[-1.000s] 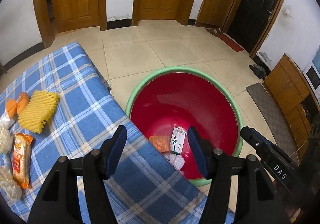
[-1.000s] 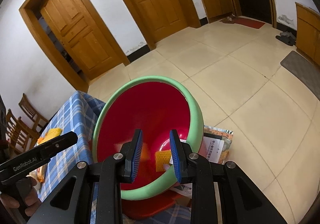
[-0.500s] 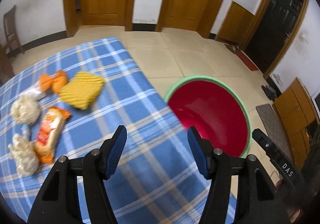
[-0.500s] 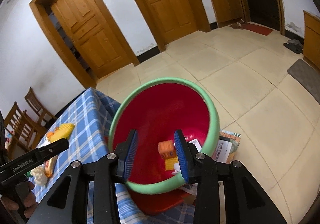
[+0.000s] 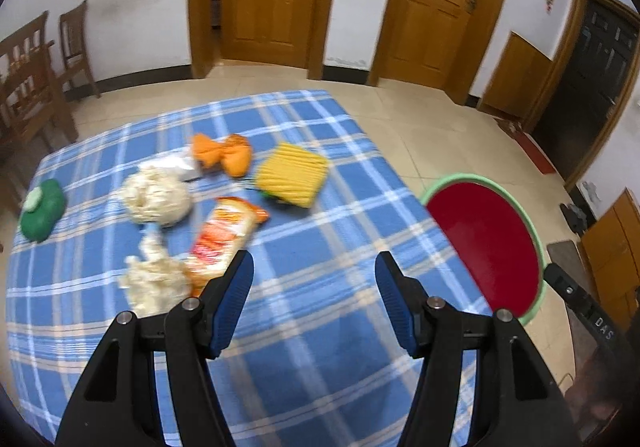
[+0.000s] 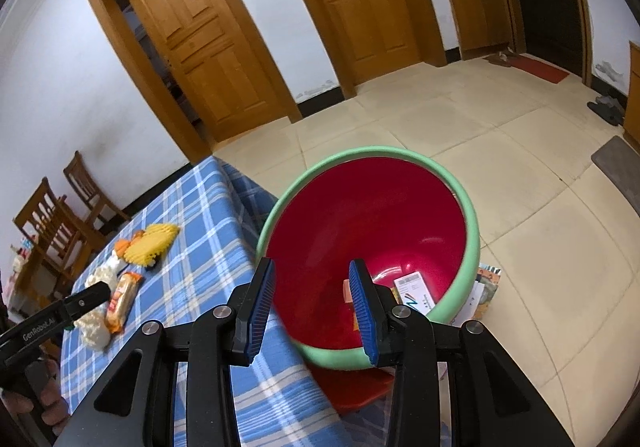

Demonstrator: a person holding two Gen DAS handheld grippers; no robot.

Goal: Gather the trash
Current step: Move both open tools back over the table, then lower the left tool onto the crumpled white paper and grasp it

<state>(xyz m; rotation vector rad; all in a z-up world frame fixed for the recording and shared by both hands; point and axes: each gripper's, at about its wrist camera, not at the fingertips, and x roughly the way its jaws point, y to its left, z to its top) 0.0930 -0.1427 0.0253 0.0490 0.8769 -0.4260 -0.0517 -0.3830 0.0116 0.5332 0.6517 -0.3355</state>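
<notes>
Your left gripper hangs over the blue checked tablecloth with its jaws wide apart and nothing between them. Your right gripper sits over the red basin with its jaws partly apart and empty too.

The trash lies in a tight bunch on the cloth. The orange snack wrapper touches a white paper wad, and a second wad sits just beside it. If you close on the wrapper near that end, you may pinch the paper too, or push 1 piece aside. The wrapper looks slick and flat, so the pads could slide off it. The yellow foam net, the orange crumpled wrapper and a green thing lie farther off.

The basin stands beside the table's edge, lower than the top. A piece let go too soon could land on the floor. Bare cloth near you gives plenty of room to come in low. Wooden chairs stand well apart from the table.
</notes>
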